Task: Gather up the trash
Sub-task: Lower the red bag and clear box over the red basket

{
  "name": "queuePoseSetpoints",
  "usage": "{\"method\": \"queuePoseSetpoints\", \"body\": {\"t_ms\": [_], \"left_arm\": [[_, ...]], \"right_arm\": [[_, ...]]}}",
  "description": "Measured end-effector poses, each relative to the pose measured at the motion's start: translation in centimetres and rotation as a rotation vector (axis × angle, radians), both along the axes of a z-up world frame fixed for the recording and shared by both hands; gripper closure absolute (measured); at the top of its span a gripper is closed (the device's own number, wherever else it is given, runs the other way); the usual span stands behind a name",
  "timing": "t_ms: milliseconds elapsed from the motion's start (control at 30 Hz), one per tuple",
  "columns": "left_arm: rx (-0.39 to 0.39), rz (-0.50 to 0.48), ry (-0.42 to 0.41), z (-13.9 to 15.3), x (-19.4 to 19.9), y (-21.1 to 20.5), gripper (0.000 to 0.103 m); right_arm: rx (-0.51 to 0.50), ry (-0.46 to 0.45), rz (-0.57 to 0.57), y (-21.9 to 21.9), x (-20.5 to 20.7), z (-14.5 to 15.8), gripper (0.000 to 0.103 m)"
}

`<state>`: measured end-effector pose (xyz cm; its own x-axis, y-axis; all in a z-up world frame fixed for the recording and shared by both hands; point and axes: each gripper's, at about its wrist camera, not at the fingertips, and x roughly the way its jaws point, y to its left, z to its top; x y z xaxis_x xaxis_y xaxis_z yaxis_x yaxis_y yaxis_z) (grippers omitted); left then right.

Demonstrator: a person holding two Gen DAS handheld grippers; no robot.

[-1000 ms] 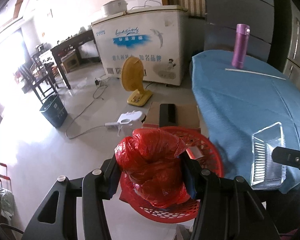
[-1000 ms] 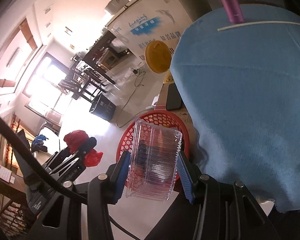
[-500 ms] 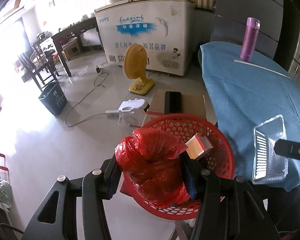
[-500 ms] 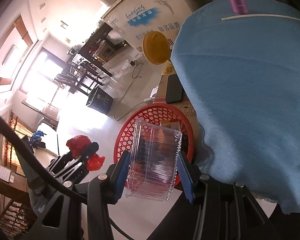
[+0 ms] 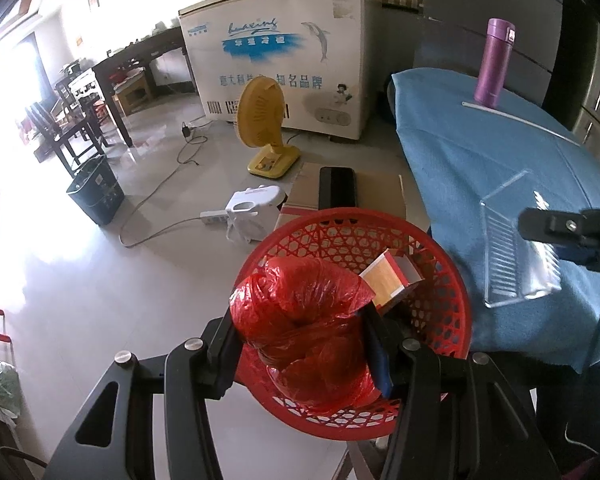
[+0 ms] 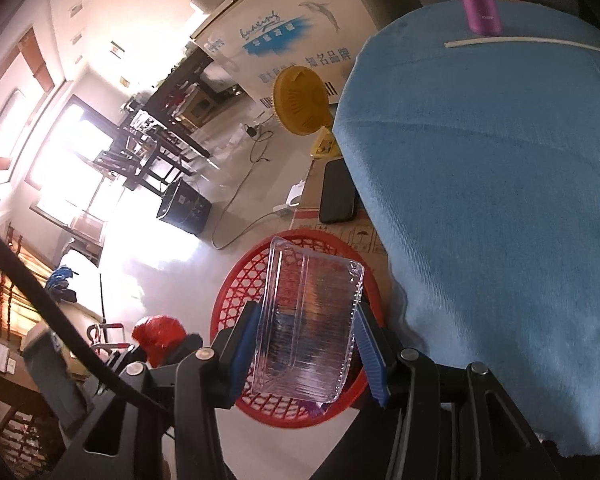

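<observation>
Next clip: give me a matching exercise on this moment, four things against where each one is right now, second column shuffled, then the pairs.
Things:
1. red plastic bag
2. clear plastic tray
3. small cardboard box
4. purple bottle

Places:
A. standing upright on the blue tablecloth
B. lying inside the red basket
C. held in the left gripper
D. held in the right gripper

Pairs: 1-C, 2-D, 3-B, 4-A
</observation>
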<state>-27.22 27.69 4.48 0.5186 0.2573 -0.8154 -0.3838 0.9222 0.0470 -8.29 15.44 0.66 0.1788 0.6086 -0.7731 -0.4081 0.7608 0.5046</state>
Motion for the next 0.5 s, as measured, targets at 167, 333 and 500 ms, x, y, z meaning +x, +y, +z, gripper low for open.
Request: {"method": "queuePoseSetpoints", "body": {"t_ms": [167,333,500], "left_arm": [[0.004,-0.010,-0.003,-0.4,-0.1,-0.4,0.048],[0.039,-0.016,-0.018,-0.2,-0.5,-0.6,0.048],[0.048,-0.015,-0.026,-0.3,-0.3,-0.7,0.048]], "right_arm": [[-0.025,-0.004,-0.006,1.0,0.8,-1.0,0.052],[-0.032,0.000,-0.005,1.3,1.1,-1.7,0.052],[-0.029,-0.005,0.006,1.3,0.9,-2.1,0.052]]}}
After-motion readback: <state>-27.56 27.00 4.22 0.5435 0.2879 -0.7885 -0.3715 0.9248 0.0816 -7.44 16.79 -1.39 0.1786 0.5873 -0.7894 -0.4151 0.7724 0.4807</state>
